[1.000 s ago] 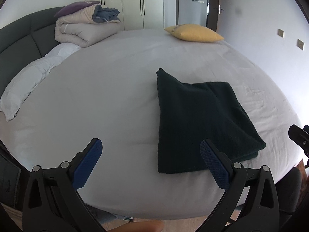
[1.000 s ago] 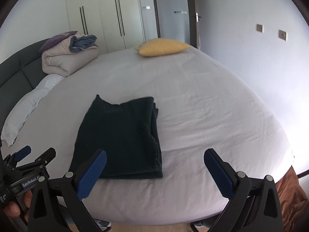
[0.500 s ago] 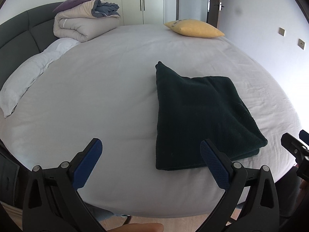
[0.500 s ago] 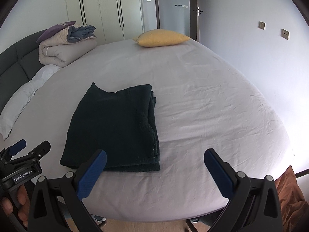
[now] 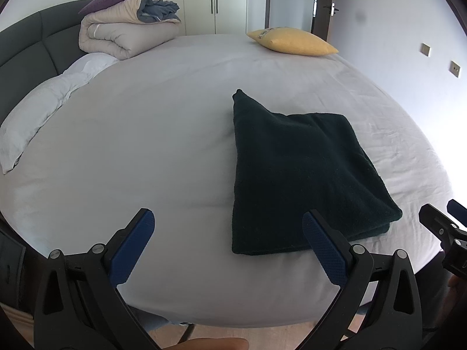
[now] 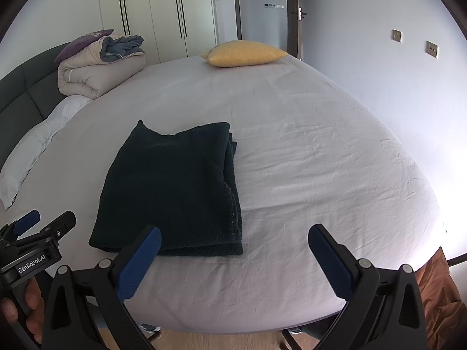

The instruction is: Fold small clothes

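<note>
Grippers, my left gripper [image 5: 227, 233] and right gripper [image 6: 233, 248], hover spread wide and empty near the folded dark green knitted garment [image 5: 303, 175] on the pale grey bedsheet [image 5: 146, 145].

The garment [image 6: 172, 186] is dark, nubby knit cloth on a smooth, faintly creased matt sheet [image 6: 321, 175], while the gripper pads [image 5: 324, 245] look like dimpled blue rubber.

left wrist view: from near edge of bed [image 5: 163, 134], facing headboard-side far edge, close and low. right wrist view: same edge, further right. both share folded dark cloth [image 5: 303, 175] [image 6: 175, 186], yellow pillow [image 5: 292, 41] [image 6: 245, 54] at far edge.
</note>
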Action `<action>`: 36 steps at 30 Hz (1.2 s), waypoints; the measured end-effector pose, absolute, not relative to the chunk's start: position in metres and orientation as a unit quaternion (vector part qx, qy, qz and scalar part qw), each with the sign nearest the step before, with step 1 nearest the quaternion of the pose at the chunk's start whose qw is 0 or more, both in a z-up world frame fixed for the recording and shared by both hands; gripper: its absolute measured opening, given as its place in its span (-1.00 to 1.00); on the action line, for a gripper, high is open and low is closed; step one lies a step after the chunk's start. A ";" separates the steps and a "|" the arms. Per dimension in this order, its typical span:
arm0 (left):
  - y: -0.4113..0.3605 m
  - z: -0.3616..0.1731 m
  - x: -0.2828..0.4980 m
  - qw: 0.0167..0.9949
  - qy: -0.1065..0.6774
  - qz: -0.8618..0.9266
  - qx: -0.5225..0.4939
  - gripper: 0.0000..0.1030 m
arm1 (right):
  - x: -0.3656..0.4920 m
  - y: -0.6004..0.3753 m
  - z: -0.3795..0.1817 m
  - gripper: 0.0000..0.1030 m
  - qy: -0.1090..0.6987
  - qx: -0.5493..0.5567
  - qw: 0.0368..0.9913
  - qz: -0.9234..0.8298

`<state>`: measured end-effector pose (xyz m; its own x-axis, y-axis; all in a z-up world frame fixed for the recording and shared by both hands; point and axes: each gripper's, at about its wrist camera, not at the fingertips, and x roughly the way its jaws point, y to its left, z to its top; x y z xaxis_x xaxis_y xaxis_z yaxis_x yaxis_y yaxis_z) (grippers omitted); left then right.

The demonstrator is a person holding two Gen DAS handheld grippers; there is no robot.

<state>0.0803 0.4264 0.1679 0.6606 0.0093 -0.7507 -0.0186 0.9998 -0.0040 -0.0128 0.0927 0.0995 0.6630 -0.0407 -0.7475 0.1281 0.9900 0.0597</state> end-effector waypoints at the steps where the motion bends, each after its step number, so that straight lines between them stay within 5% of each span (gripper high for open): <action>1: 0.426 0.168 0.080 0.911 0.412 0.007 -0.006 1.00 | -0.013 0.093 0.099 1.00 0.408 0.053 0.910 -0.047; 36: 0.425 0.167 0.080 0.910 0.415 0.005 -0.010 1.00 | -0.013 0.093 0.099 1.00 0.409 0.053 0.910 -0.045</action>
<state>0.0796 0.4253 0.1674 0.6554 -0.0005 -0.7553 -0.0169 0.9997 -0.0153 -0.0129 0.0931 0.0986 0.6607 -0.0388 -0.7496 0.1257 0.9903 0.0595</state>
